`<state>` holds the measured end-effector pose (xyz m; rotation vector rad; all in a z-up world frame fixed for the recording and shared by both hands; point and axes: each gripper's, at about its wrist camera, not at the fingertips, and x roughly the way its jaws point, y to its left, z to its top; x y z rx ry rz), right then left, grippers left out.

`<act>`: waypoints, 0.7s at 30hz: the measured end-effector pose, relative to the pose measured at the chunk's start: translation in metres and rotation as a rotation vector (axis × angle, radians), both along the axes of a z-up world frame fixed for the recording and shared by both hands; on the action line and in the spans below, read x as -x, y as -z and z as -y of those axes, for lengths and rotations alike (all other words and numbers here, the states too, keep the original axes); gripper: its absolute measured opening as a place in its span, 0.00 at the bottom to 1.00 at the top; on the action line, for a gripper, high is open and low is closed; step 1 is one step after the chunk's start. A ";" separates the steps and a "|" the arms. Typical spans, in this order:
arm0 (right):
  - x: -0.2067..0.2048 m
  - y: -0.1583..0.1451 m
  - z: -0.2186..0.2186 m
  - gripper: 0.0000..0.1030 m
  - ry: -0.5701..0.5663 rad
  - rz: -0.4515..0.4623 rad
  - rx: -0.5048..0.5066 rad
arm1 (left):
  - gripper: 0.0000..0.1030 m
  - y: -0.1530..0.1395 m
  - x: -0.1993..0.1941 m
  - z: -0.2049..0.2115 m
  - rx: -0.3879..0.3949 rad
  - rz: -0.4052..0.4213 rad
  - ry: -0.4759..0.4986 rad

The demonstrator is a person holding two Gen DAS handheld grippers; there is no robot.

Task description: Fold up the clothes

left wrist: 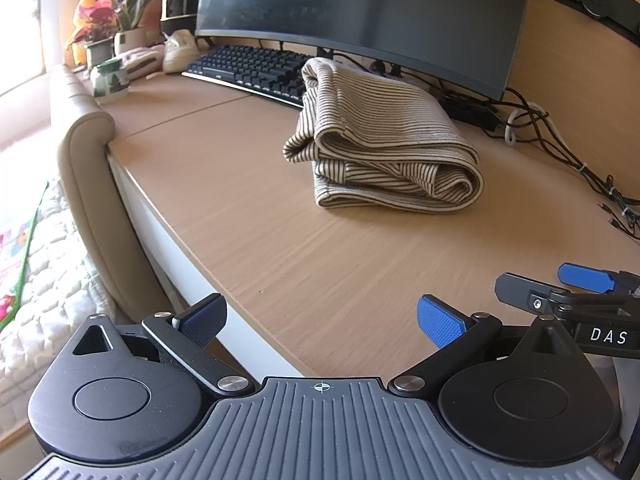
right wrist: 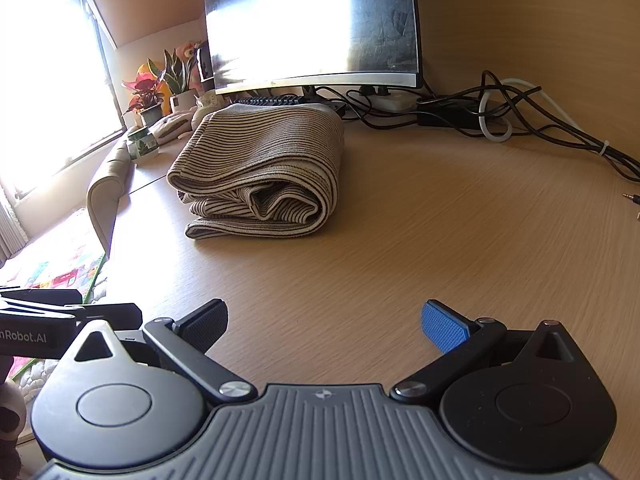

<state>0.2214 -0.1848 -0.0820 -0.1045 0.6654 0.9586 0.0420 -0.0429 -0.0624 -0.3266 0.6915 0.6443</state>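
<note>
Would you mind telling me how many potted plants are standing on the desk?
2. A red-leaved plant in a dark pot stands nearest the window, and a green-leaved plant in a white pot sits beside it, closer to the monitor. Others may be hidden behind them.

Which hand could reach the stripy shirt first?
Probably right: the right tool points almost straight at the folded stripy shirt. The left tool sits by the desk's edge. Both are open.

Home desk: monitor, keyboard, bed.
</note>
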 end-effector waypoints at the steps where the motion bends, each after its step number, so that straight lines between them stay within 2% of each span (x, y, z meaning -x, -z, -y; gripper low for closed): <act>1: 0.000 0.000 0.000 1.00 0.000 0.000 0.000 | 1.00 0.000 0.000 0.000 -0.001 0.000 0.001; 21: -0.001 0.000 0.001 1.00 0.001 -0.003 -0.001 | 1.00 0.001 0.000 0.000 -0.002 -0.002 -0.005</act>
